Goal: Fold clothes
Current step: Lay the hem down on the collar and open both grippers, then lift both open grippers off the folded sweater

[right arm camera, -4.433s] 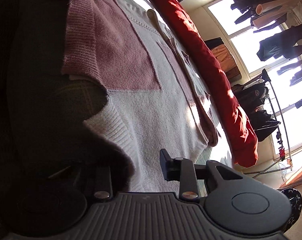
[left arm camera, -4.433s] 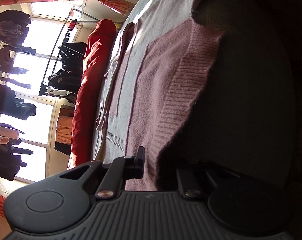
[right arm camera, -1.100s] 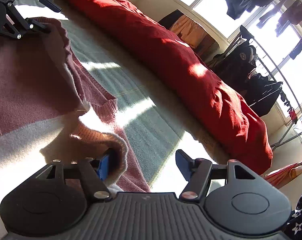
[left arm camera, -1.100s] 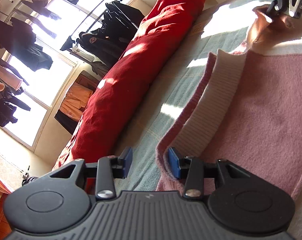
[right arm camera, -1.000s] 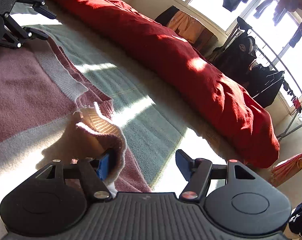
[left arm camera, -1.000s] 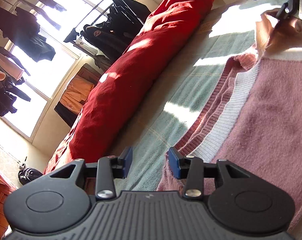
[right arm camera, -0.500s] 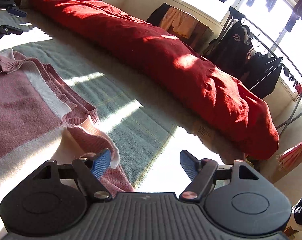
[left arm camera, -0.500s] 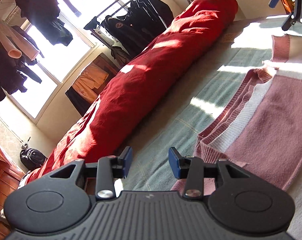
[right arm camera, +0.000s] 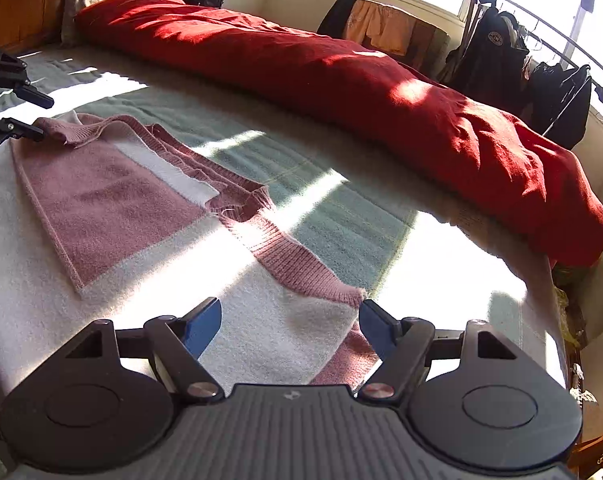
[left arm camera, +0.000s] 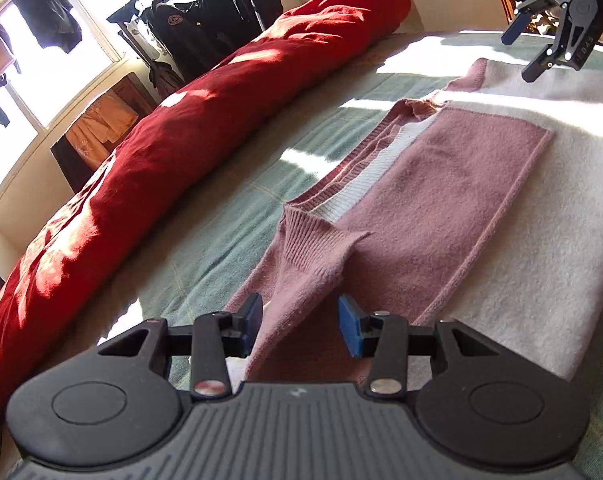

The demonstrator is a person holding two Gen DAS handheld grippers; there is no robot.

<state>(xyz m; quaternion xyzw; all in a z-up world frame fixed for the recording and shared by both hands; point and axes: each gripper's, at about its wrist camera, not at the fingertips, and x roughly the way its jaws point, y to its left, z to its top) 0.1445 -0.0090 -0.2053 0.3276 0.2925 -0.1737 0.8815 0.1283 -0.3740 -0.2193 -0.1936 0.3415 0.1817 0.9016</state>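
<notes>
The pink-and-cream sweater [left arm camera: 453, 184] lies flat on the bed [left arm camera: 229, 216], 1 fold looks done. Left hand-held gripper [left arm camera: 300, 325] and right hand-held gripper [right arm camera: 290, 326] both gape empty. Rumpled cuff at 12 o'clock, more folds left.

The sweater [left arm camera: 481, 184] [right arm camera: 113, 200] is a knitted one in dusty pink and cream blocks. It lies folded and mostly flat, filling the right half of the left wrist frame. One ribbed pink cuff [left arm camera: 313, 248] stands up in a small peak at lower centre.
</notes>
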